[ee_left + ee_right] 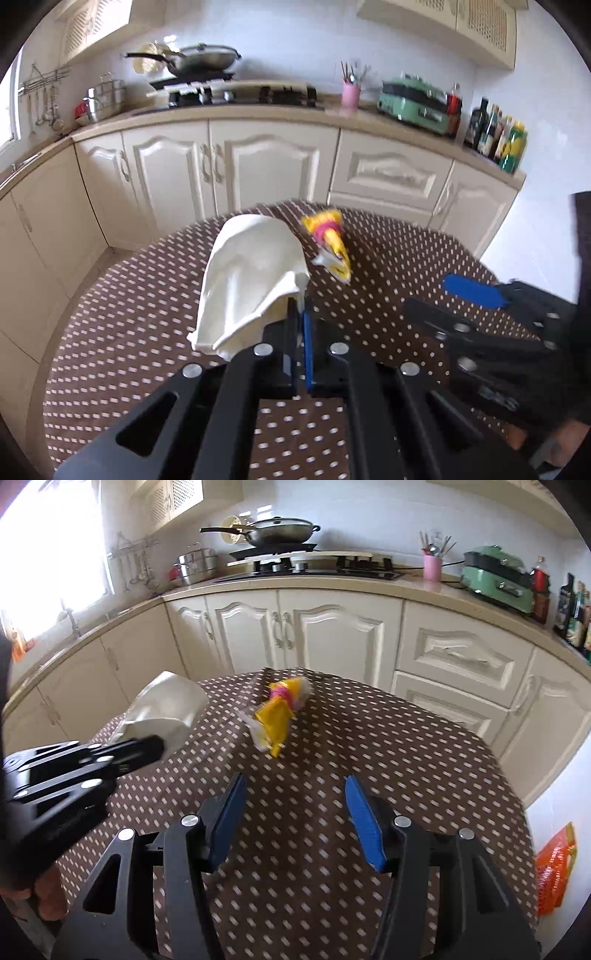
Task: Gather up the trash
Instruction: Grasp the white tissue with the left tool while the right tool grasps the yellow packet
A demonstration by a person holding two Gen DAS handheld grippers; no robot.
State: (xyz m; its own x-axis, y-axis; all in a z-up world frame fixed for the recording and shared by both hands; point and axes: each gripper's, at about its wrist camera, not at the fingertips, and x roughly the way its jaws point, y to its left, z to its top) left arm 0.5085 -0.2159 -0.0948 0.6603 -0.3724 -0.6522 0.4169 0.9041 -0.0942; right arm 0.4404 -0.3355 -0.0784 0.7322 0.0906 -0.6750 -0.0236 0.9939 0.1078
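Note:
My left gripper (300, 310) is shut on the edge of a white bag (251, 280), which hangs bulging to its left above the table; from the right wrist the same bag (166, 709) shows at the left, held by the left gripper (157, 747). A crumpled yellow and pink wrapper (330, 240) lies on the table just beyond the bag, and it sits ahead of my right gripper (293, 812) as the wrapper (279, 712). The right gripper stands open with only tablecloth between its blue pads (365, 823). It also shows at the right edge of the left wrist view, right gripper (476, 295).
The round table (369, 738) wears a brown cloth with white dots. Cream cabinets and a counter with a stove, wok (280, 530), pink utensil cup (432, 566) and green appliance (498, 578) curve behind it. An orange packet (554, 867) lies on the floor at right.

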